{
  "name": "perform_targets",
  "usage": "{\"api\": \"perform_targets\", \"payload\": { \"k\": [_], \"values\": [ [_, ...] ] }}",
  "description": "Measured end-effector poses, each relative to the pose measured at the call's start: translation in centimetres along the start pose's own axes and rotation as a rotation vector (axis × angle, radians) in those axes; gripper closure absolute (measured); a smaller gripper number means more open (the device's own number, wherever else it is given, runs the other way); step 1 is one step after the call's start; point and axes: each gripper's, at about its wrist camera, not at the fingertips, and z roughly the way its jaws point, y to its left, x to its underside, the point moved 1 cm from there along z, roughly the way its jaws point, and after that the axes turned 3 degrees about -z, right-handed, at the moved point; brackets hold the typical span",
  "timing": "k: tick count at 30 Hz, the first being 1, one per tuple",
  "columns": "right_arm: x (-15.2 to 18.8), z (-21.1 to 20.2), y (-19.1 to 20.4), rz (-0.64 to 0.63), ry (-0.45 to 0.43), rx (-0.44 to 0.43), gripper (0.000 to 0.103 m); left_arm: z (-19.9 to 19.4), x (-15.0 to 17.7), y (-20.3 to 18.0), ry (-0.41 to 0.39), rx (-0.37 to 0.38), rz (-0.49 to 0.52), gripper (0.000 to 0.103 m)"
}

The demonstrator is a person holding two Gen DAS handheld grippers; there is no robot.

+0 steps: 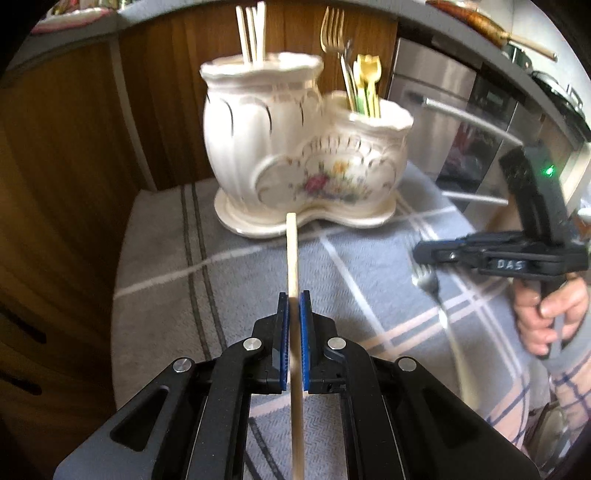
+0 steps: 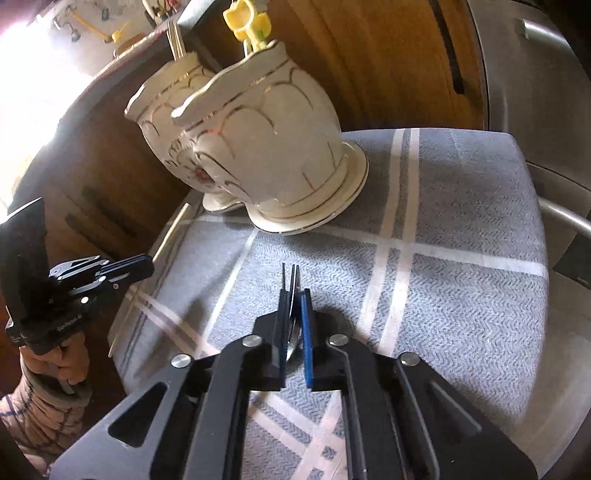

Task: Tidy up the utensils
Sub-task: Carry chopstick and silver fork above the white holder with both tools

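The left gripper (image 1: pixel 294 295) has its blue pads clamped on a pale wooden stick (image 1: pixel 292 254), probably a chopstick. The stick runs forward past the fingertips toward the foot of the holder, and its rear end is cut off by the bottom edge of the left wrist view.

The right gripper (image 2: pixel 294 291) is closed on a metal fork (image 2: pixel 294 280). In its own view only thin tines poke out ahead of the pads and a shiny sliver shows between them, so the grip point is hard to read. From the left wrist view the fork (image 1: pixel 428 284) hangs under that gripper (image 1: pixel 421 254), tines up near the fingertips, its pale handle blurred and trailing down toward the cloth.

Ahead of both stands a cream ceramic utensil holder (image 1: pixel 295 147) with 2 joined compartments, gilt lines and a flower print, resting on a grey-blue checked cloth (image 1: pixel 240 277). The taller compartment holds several pale sticks (image 1: pixel 253 33); the lower one holds a gold fork (image 1: pixel 332 33), yellow and green plastic utensils (image 1: pixel 365 85) and some darker pieces too blurred to name.

A hand (image 1: pixel 546 314) in a checked sleeve grips the right gripper's handle at the frame edge, partly cut off.
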Motion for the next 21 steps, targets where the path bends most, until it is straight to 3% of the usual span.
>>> {"api": "perform_targets", "payload": {
  "k": [21],
  "values": [
    [-3.2,-9.7,4.9,-0.155,-0.259,0.165,0.101,-9.0,-4.7,0.1,-0.285,0.06,-0.032,0.097]
  ]
}}
